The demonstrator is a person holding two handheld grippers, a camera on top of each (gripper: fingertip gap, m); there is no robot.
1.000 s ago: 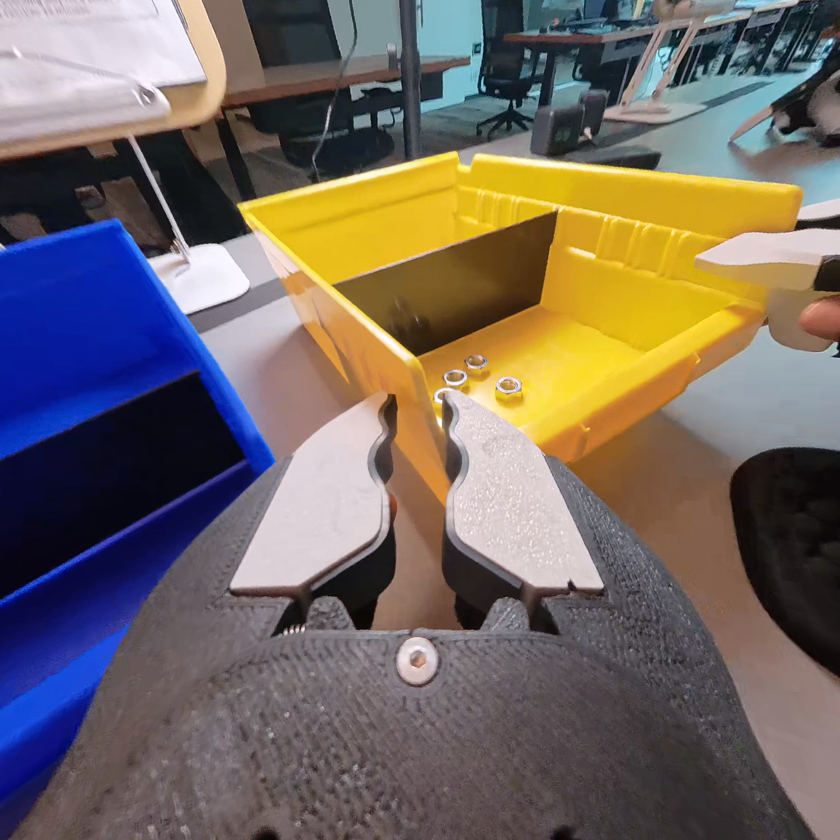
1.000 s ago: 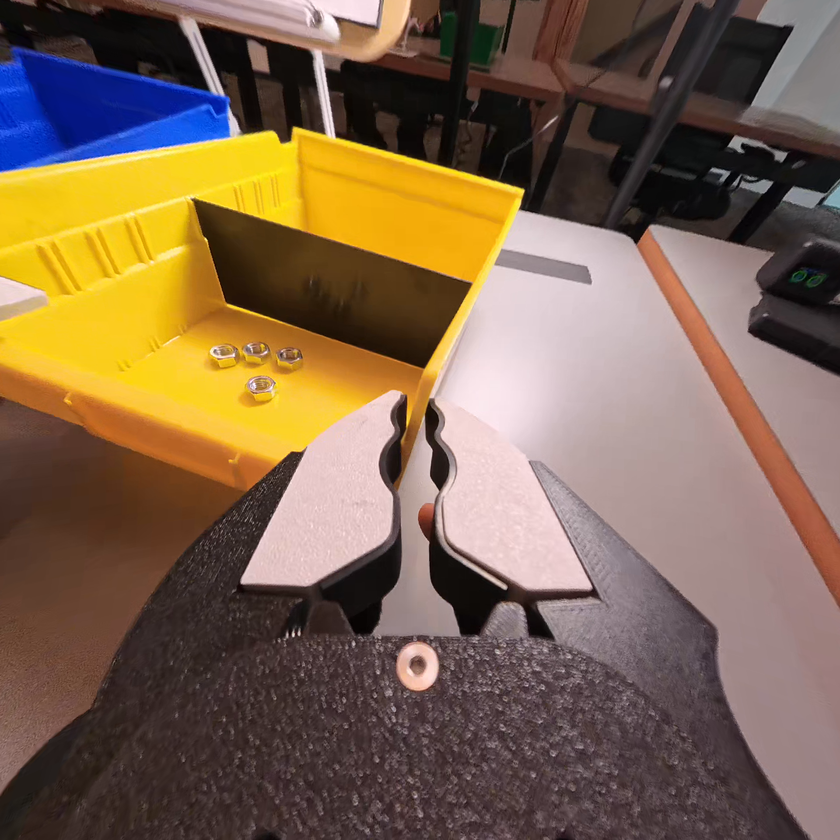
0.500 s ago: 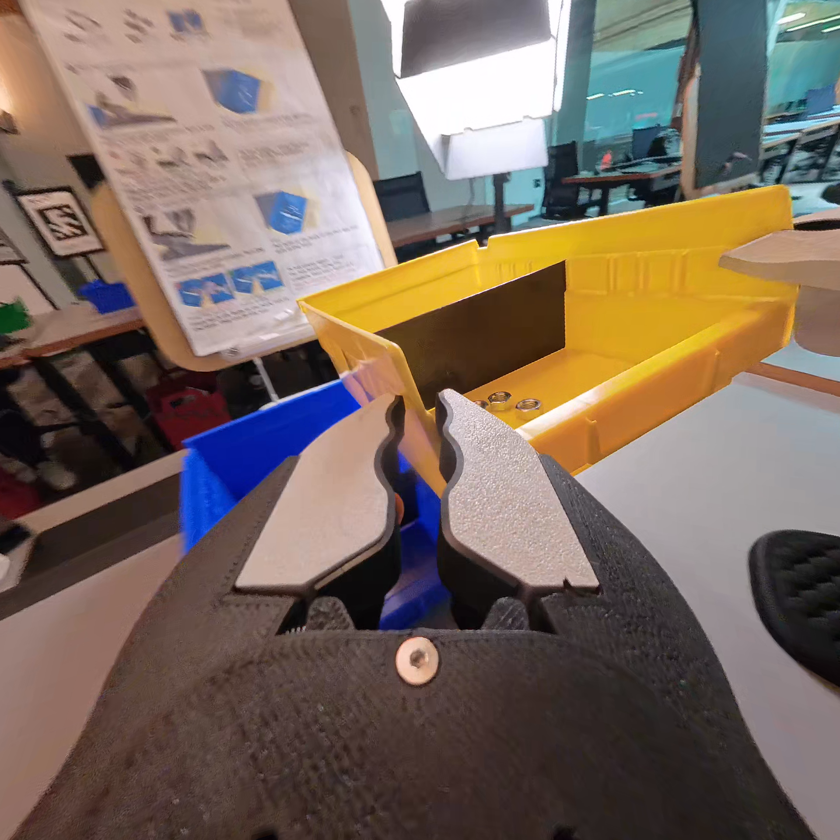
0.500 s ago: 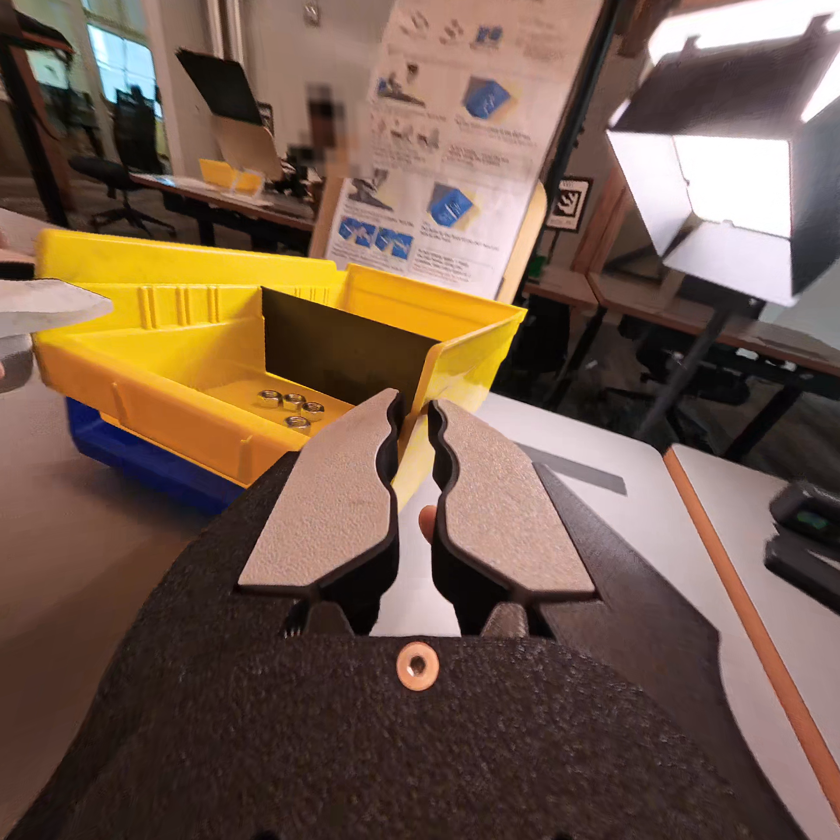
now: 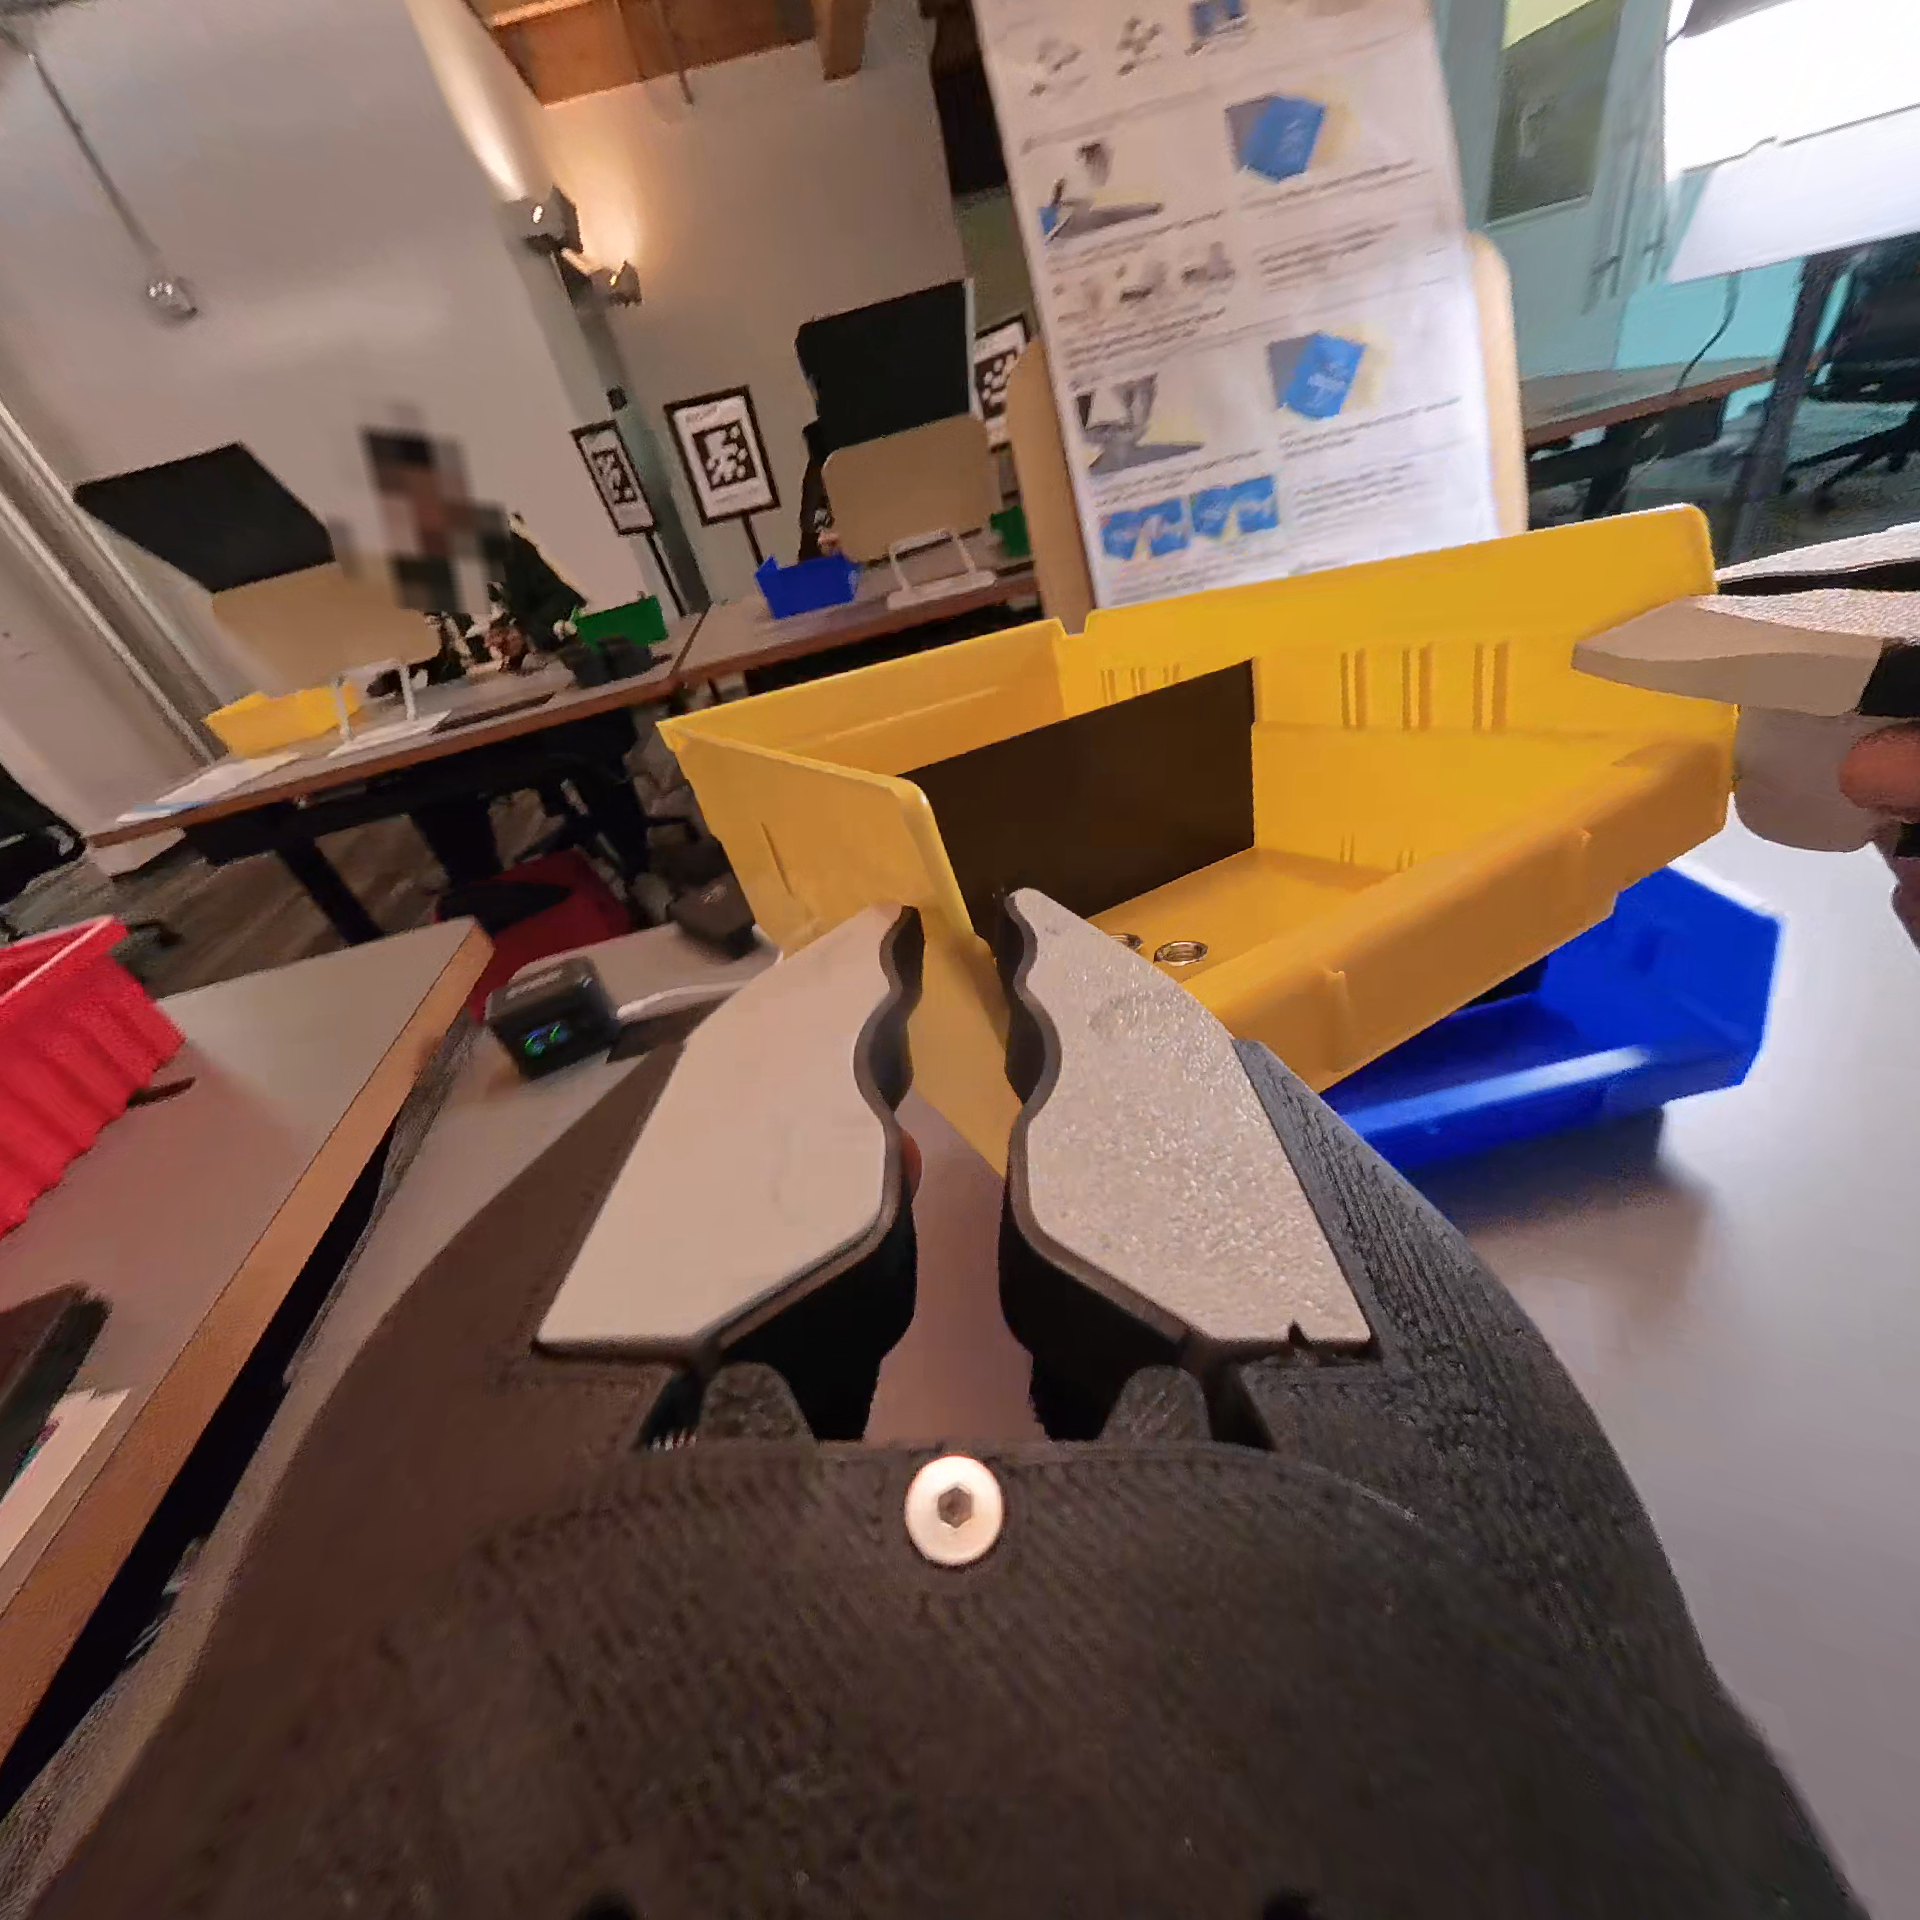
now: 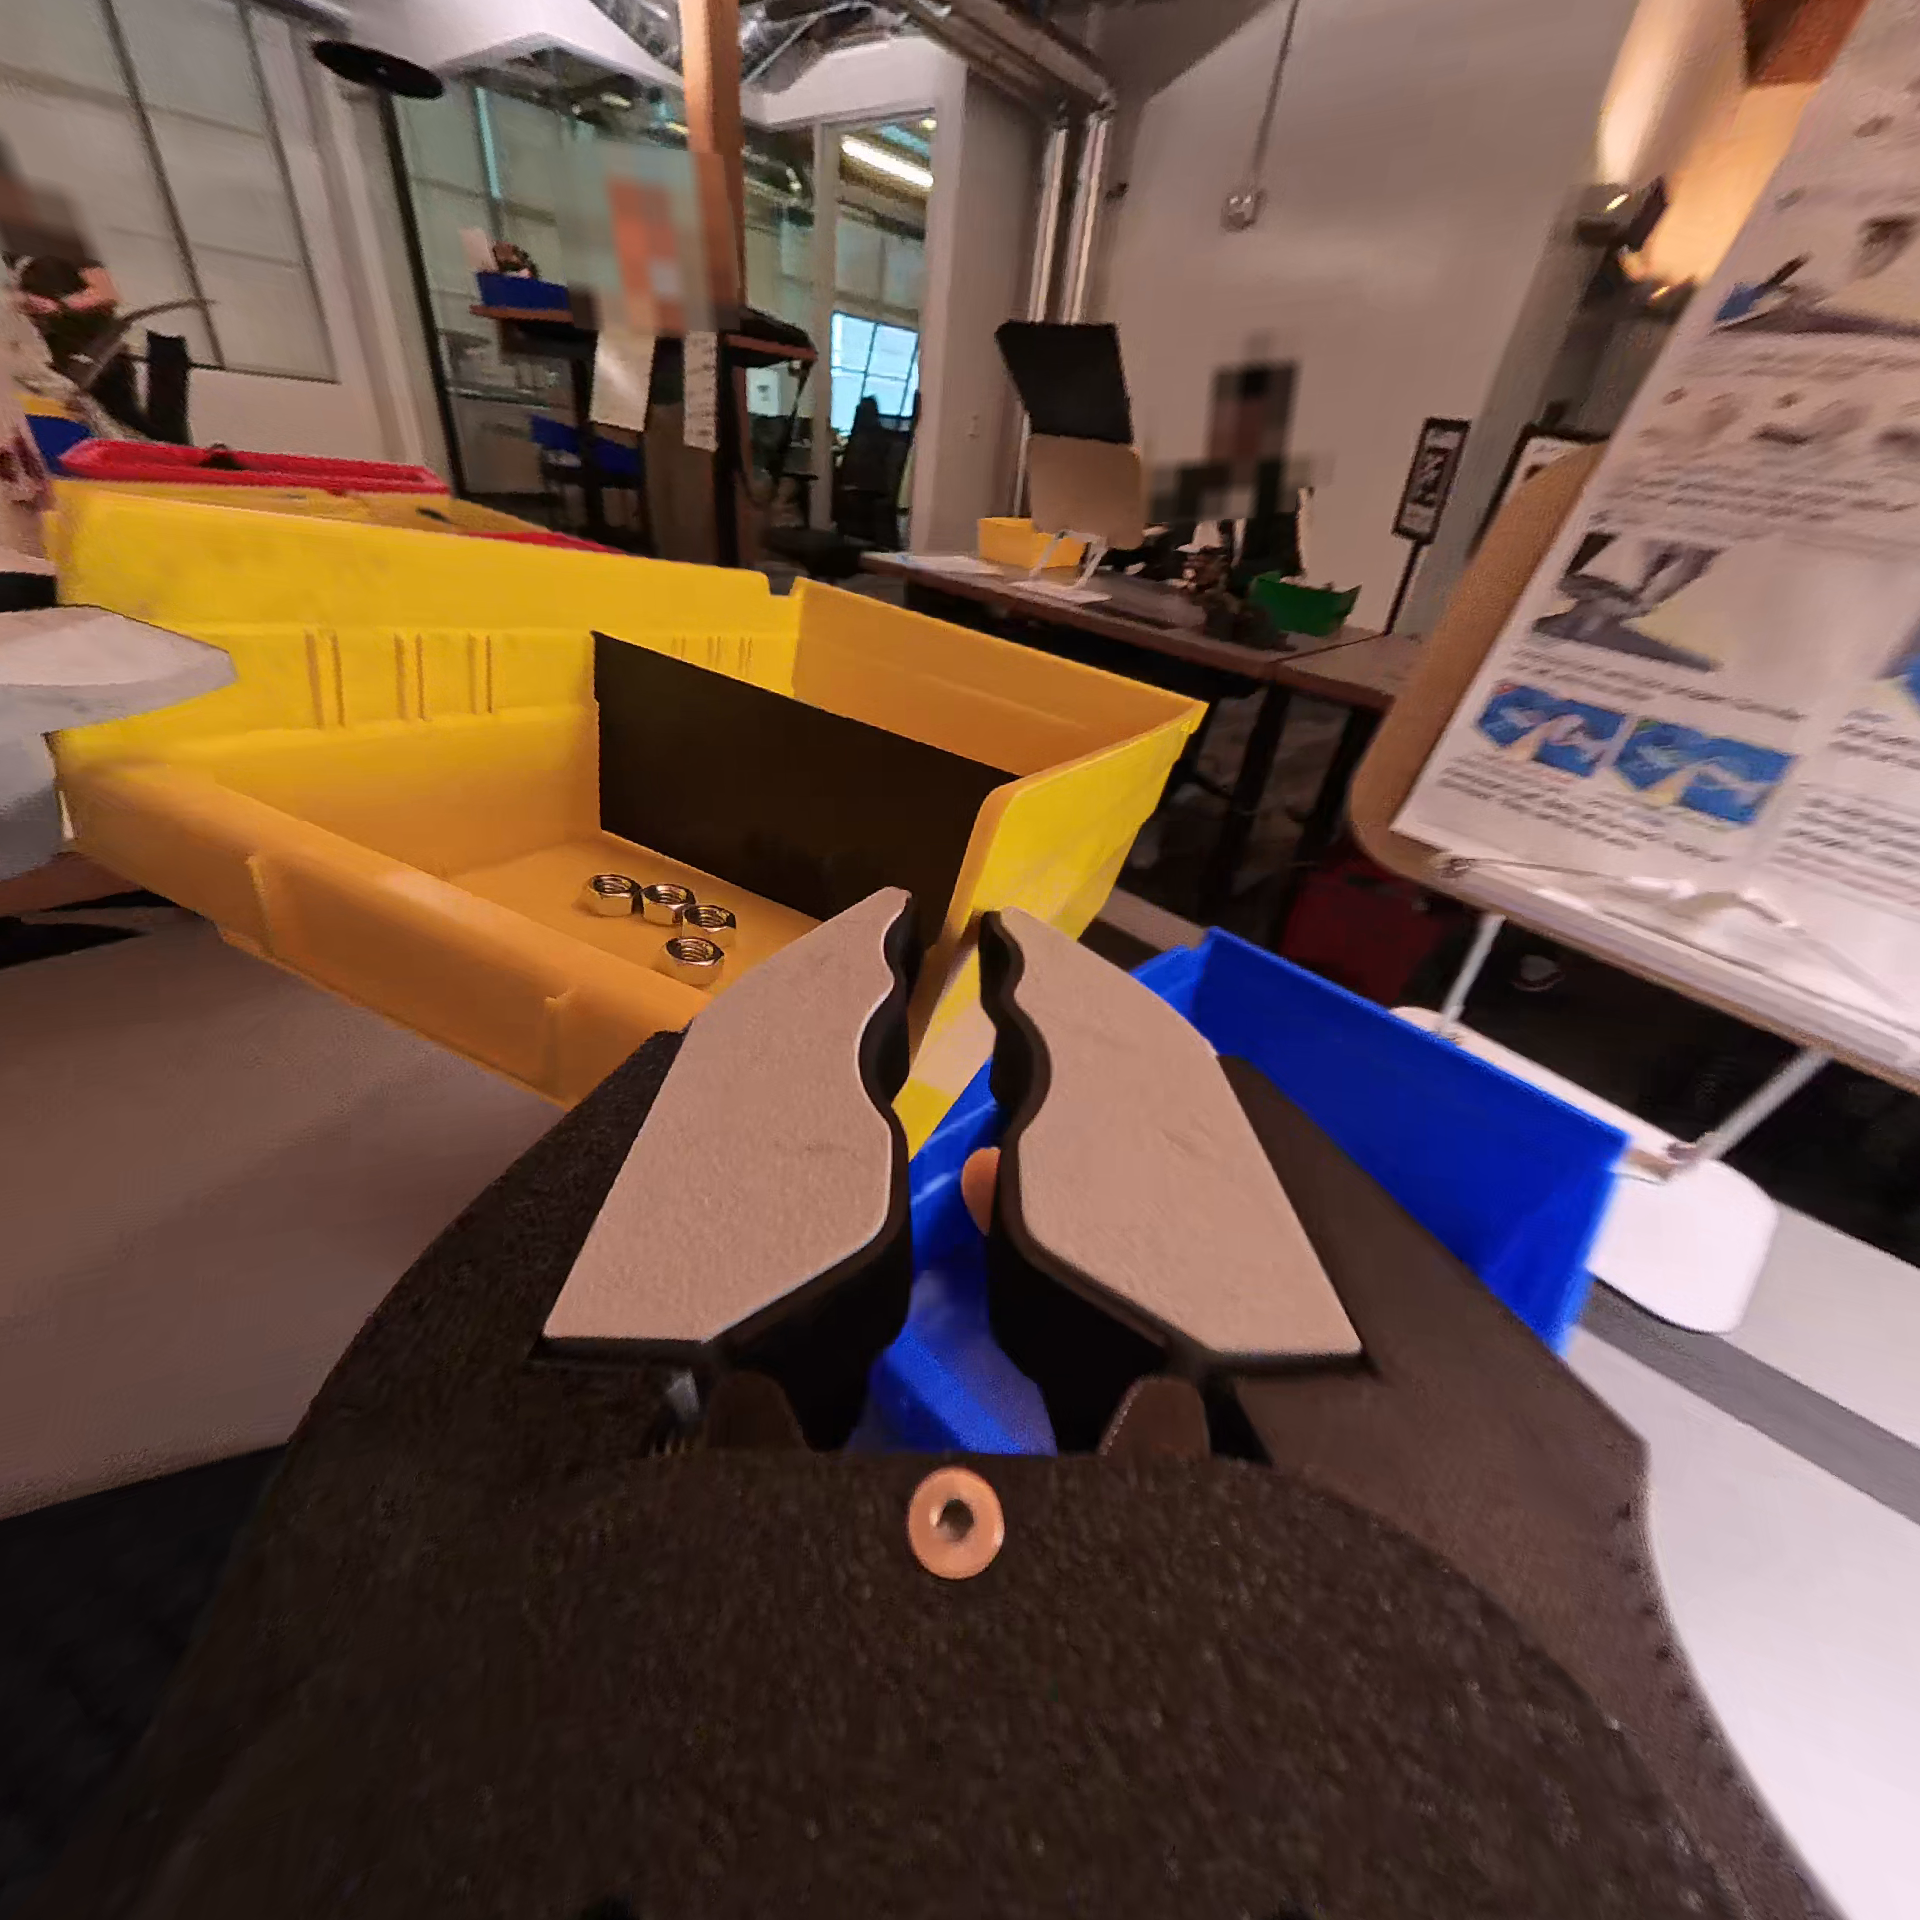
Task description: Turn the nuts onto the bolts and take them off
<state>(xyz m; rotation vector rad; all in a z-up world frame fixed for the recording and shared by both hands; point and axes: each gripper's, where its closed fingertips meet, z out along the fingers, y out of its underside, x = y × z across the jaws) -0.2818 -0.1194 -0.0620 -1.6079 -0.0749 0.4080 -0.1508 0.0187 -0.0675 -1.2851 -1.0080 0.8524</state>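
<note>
Both grippers are clenched on the same thing: the yellow plastic storage bin (image 6: 935, 727), which hangs above the grey table between them, carried by its two side walls. The left gripper (image 5: 961, 925) pinches the edge of the wall just ahead of its tips, and the right gripper (image 6: 945, 930) pinches the opposite wall the same way; in each view a thin yellow edge runs into the narrow gap between the grey jaw plates.

From the right gripper, the four silver hex nuts (image 6: 665, 920) lie a little ahead and to the left of its tips, clustered on the bin floor in front of the black divider panel (image 6: 769, 790). From the left gripper they lie just ahead and to the right, with only two showing above the low front lip. The nuts appear roughly as close to one gripper as to the other. No bolts can be seen in either view.

The blue plastic bin (image 6: 1382, 1091) sits directly below and beyond the right gripper's tips, under the yellow bin's right end; from the left gripper it lies ahead and to the right, beneath the yellow bin's floor.

The coming move probably turns on that vertical relation: whether the yellow bin's long axis, spanning gripper to gripper, lines up over the blue bin. Both ends would have to travel level, or the loose nuts could slide.
</note>
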